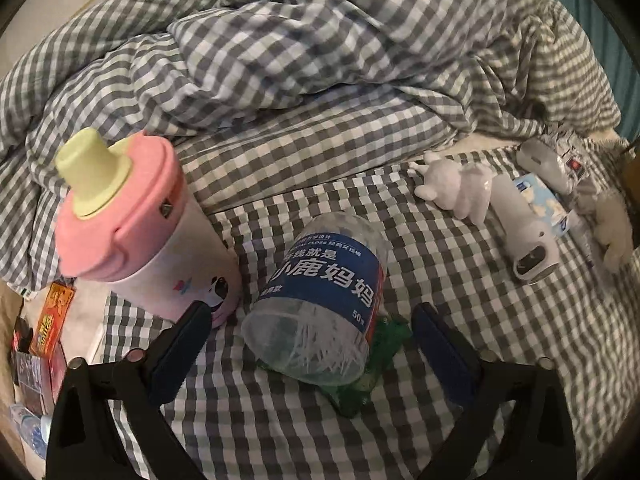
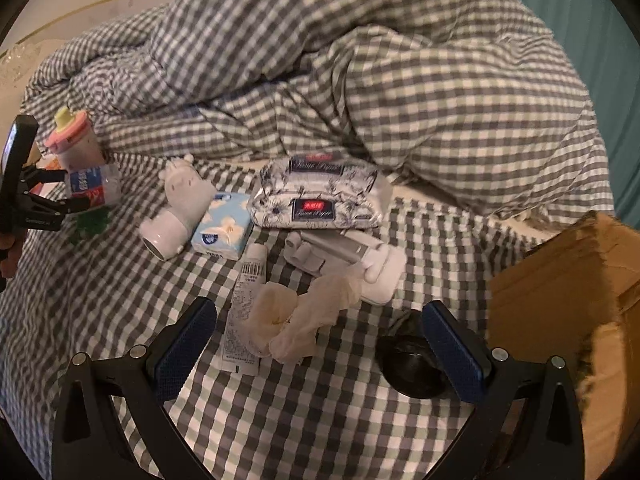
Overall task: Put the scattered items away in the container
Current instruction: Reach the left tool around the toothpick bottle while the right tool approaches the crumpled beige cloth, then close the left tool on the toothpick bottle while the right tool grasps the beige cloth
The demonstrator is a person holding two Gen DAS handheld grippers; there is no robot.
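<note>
Left wrist view: left gripper [image 1: 310, 324], jaws wide, holding nothing, straddles a floss jar [image 1: 320, 300] lying on the checked sheet [image 1: 460, 280]; pink cup [image 1: 136, 224] just left.

Right wrist view: right gripper [image 2: 320, 340], jaws wide and empty, over a crumpled glove [image 2: 296, 320]; black lid [image 2: 412, 368] by its right finger; cardboard box [image 2: 560, 292] at far right.

Step, I judge: first pickups. Next: close on jar, carry it right to the box.

The left gripper [image 1: 312, 344] and right gripper [image 2: 320, 340] both hold their jaws spread wide (blue pads facing inward), clamping nothing.
</note>
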